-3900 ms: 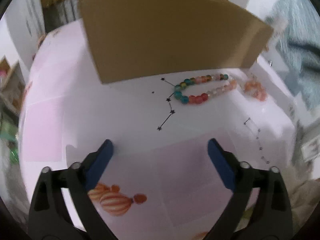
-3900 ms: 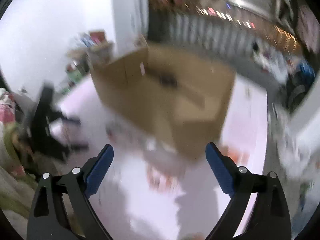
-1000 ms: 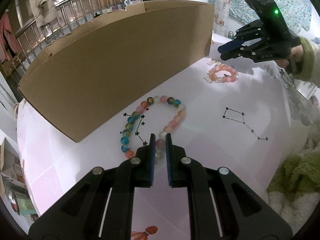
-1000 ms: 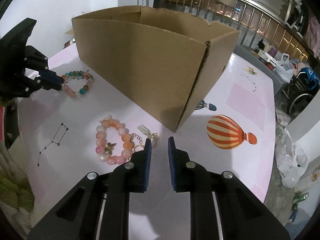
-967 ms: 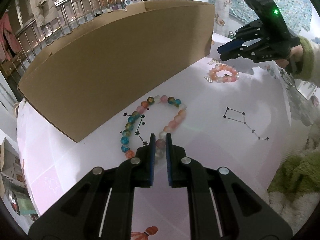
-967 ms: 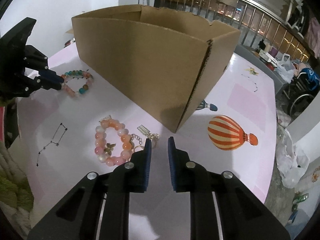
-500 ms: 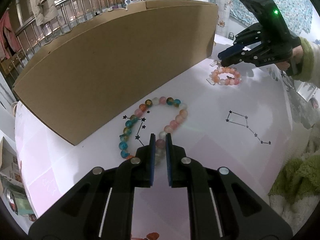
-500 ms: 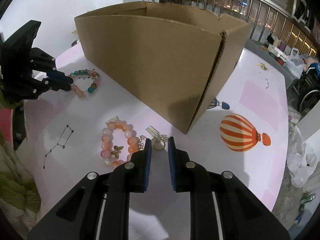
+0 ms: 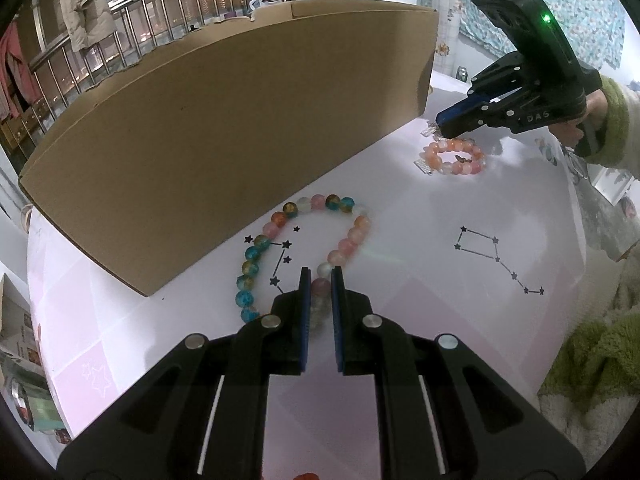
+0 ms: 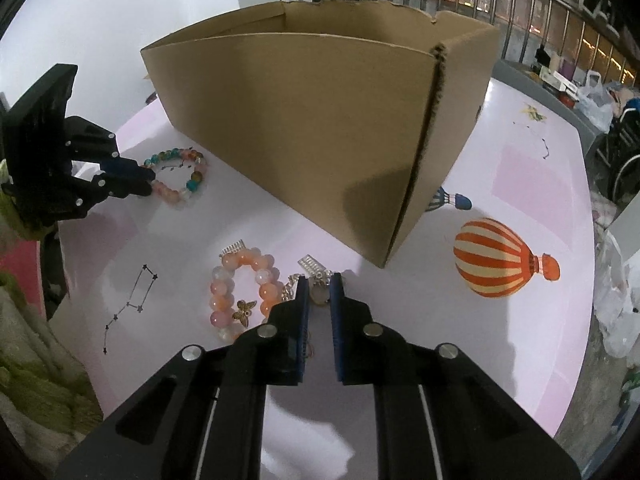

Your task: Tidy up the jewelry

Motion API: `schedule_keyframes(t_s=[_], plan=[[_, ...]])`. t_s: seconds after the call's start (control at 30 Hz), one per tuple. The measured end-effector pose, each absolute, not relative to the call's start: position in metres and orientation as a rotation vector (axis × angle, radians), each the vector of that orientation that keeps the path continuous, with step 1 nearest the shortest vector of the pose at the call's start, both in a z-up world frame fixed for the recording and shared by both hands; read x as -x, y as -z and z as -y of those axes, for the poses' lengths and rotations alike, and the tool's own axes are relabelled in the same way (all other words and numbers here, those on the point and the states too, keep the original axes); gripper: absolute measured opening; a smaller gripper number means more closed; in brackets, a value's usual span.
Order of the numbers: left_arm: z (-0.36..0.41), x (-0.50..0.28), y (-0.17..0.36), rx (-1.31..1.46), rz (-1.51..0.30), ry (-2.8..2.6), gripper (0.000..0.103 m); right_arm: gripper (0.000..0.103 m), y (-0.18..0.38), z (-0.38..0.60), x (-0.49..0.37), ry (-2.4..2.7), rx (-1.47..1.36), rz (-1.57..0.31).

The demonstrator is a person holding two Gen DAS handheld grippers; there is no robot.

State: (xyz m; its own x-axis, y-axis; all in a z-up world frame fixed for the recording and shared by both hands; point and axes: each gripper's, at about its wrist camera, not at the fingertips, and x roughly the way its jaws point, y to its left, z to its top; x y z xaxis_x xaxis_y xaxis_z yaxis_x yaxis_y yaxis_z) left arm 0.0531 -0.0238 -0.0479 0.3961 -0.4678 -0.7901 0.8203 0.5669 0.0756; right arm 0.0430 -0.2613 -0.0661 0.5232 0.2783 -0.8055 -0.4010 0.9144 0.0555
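Multicolour bead bracelet (image 9: 304, 240) lies on surface (image 9: 420, 280) at 6 o'clock of cardboard box (image 9: 224, 136); left hand-held gripper (image 9: 319, 276) clamped narrow on pink bead. Pink-orange bead bracelet (image 10: 244, 292) with butterfly charm lies at 7 o'clock of box corner. Right hand-held gripper (image 10: 319, 280) jaws just closing, narrow, pinching small gold charm (image 10: 319, 294) on chain just beside that bracelet. Balloon print (image 10: 504, 258) at 3 o'clock.
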Motion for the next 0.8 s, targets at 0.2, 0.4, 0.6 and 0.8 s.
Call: schedule_keyframes(t_s=[0.2,0.4,0.6,0.8], plan=[[0.023,-0.054,0.049,-0.498,-0.802,0.865,0.009,0.01,0.066,0.271,-0.036,-0.388,0.103,-0.945],[0.023,-0.055,0.05,-0.506,-0.796,0.864,0.009,0.007,0.056,0.283,-0.025,-0.359,0.079,-0.915],[0.022,-0.055,0.051,-0.504,-0.794,0.866,0.009,0.007,0.059,0.289,-0.022,-0.342,0.066,-0.921],[0.022,-0.056,0.051,-0.499,-0.795,0.867,0.009,0.008,0.063,0.284,-0.027,-0.355,0.105,-0.938]])
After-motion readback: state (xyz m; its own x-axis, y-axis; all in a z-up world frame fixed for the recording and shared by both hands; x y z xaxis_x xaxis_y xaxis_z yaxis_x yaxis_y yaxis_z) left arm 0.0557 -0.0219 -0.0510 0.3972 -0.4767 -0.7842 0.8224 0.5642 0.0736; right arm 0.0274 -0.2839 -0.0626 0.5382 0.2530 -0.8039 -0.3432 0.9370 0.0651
